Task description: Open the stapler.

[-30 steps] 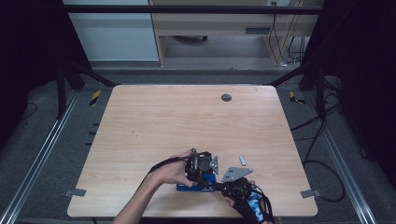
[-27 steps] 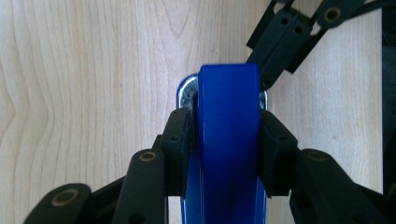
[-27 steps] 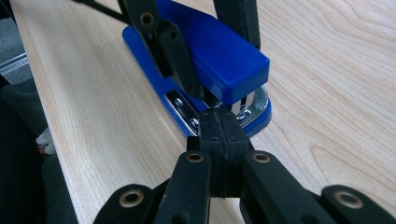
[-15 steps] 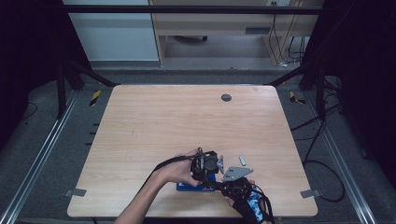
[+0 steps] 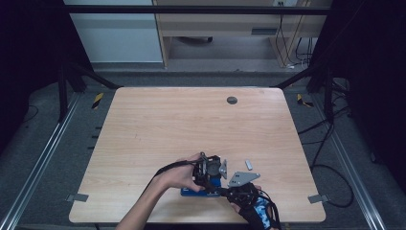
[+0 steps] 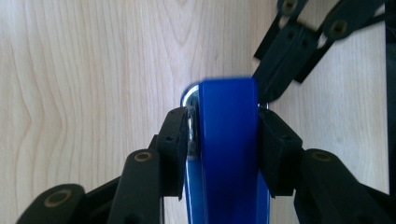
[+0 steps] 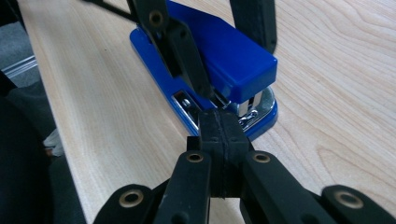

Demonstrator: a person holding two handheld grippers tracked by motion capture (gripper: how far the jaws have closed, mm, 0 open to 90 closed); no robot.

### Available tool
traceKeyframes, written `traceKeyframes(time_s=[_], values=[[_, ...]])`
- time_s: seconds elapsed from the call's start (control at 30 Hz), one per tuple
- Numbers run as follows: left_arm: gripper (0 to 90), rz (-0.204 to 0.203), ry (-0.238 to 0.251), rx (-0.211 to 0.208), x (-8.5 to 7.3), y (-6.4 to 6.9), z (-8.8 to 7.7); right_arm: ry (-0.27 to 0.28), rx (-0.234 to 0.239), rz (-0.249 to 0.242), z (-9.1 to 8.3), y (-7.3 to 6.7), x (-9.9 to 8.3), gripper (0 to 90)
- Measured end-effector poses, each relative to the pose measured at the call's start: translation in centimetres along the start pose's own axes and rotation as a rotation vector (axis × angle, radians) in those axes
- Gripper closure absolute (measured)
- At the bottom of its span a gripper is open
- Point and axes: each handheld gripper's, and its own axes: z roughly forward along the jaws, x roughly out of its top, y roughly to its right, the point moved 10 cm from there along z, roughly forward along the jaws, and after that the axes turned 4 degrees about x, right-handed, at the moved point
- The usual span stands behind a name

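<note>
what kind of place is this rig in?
Probably a lab or recording workspace, not a home: a bare wooden table inside a metal frame, cables trailing on grey floor, dark curtains either side, and one blue stapler being handled.

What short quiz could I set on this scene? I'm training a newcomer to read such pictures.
1. What colour is the stapler?
2. True or false: the right tool stands wide open.
3. The small grey piece lies: A on top of the stapler; B on the table, apart from the stapler; C between the right tool's jaws.
Key: 1 blue; 2 false, it is shut; 3 B.
</note>
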Motion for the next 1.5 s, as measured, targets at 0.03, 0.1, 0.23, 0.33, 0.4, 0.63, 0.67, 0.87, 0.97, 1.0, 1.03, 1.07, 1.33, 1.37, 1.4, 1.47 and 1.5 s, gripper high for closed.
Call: traceKeyframes(time_s=[0.03,0.1,0.23,0.33,0.4,0.63,0.67,0.87,0.97,1.0,1.03,1.07,1.33,1.37,1.4,1.47,1.5], values=[[57.7,0.000,0.000,0.000,0.0,0.0,0.0,0.000,0.000,0.000,0.0,0.0,0.0,90.0],[58.5,-0.012,-0.004,-0.010,-0.5,0.2,-0.1,0.005,0.003,-0.002,0.0,-0.2,0.0,90.0],[59.2,-0.026,-0.020,-0.031,-1.2,0.2,0.0,0.022,0.007,-0.010,0.3,-0.4,0.5,90.0],[61.1,-0.029,-0.034,-0.048,-1.3,0.4,0.2,0.012,0.002,-0.018,0.7,-0.4,0.5,90.0],[63.1,-0.030,-0.041,-0.056,-1.2,0.4,0.4,0.016,-0.004,-0.012,0.7,-0.3,0.6,90.0],[64.5,-0.035,-0.043,-0.061,-0.9,0.5,0.6,0.030,0.000,-0.015,0.9,-0.3,0.7,90.0],[64.5,-0.028,-0.041,-0.057,-0.8,0.4,0.6,0.031,0.004,-0.012,1.0,-0.3,0.7,90.0],[65.7,-0.044,-0.051,-0.056,-0.7,0.4,0.6,0.037,0.026,0.018,1.1,-0.3,0.8,90.0],[65.9,-0.045,-0.040,-0.045,-0.8,0.5,0.4,0.038,0.026,0.017,1.1,-0.4,0.8,90.0],[65.9,-0.044,-0.037,-0.042,-0.8,0.5,0.4,0.037,0.024,0.015,1.1,-0.4,0.7,90.0],[65.9,-0.043,-0.030,-0.040,-0.8,0.5,0.4,0.036,0.019,0.007,1.2,-0.4,0.8,90.0],[65.9,-0.045,-0.029,-0.047,-0.8,0.5,0.3,0.035,0.016,0.007,1.2,-0.5,0.8,90.0],[66.0,-0.045,0.000,-0.043,-0.9,0.5,0.3,0.039,0.019,0.010,1.2,-0.4,0.7,90.0],[66.0,-0.047,0.002,-0.044,-0.9,0.4,0.3,0.038,0.018,0.010,1.2,-0.4,0.7,90.0],[66.0,-0.045,0.002,-0.042,-0.9,0.4,0.3,0.036,0.019,0.012,1.1,-0.4,0.7,90.0],[66.0,-0.047,0.002,-0.047,-1.0,0.4,0.3,0.032,0.018,0.002,1.1,-0.4,0.7,90.0],[66.0,-0.046,0.003,-0.046,-0.9,0.4,0.3,0.032,0.018,0.002,1.1,-0.4,0.7,90.0]])
